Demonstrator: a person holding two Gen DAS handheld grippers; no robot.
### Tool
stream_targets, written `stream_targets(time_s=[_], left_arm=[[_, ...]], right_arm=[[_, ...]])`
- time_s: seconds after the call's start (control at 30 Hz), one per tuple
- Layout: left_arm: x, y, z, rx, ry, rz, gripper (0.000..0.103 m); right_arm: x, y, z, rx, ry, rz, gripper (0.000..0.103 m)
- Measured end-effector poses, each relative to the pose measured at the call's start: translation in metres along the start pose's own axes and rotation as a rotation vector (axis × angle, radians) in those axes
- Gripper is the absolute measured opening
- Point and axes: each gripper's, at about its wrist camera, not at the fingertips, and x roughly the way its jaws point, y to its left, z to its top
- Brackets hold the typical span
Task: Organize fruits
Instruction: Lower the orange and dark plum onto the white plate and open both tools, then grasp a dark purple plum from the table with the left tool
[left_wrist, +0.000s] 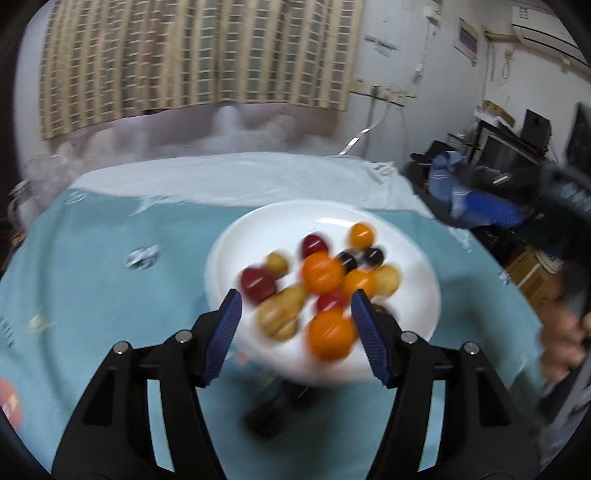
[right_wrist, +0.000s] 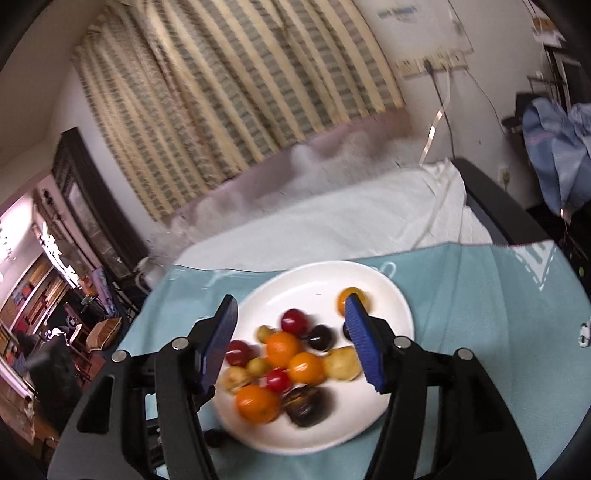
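One white plate (right_wrist: 388, 291) is sitting on one light-blue cloth (right_wrist: 480, 295). On it are lying four oranges (right_wrist: 282, 349), three red fruits (right_wrist: 293, 321), three dark plums (right_wrist: 306, 406) and about four yellow fruits (right_wrist: 341, 363); blur is making the yellow count uncertain.

both wrist views, angled down, near plate (left_wrist: 229, 251)

Small round orange, red, yellow and dark purple fruits (right_wrist: 284, 349) lie heaped, touching, on a round white ceramic plate (right_wrist: 384, 402); one orange (right_wrist: 347, 297) sits apart, and blur hides finer detail.
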Motion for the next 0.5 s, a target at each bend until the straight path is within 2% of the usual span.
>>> stream_targets(time_s=[0.13,0.27,0.4,0.5], left_arm=[[-0.011,0.020,-0.036,0.005,0.045,0.063,0.067],[-0.010,0.023,-0.063,0.050,0.083,0.086,0.067],[0.002,0.021,-0.068,0.068,0.108,0.069,0.067],[0.007,0.016,-0.069,0.100,0.110,0.079,0.067]], right_arm=[[-0.025,0.023,-0.026,-0.077,0.019,-0.008,0.061],[-0.031,0.034,-0.053,-0.118,0.057,-0.032,0.061],[-0.030,0.029,-0.086,-0.127,0.101,-0.047,0.061],[-0.019,0.022,-0.093,-0.117,0.147,-0.058,0.061]])
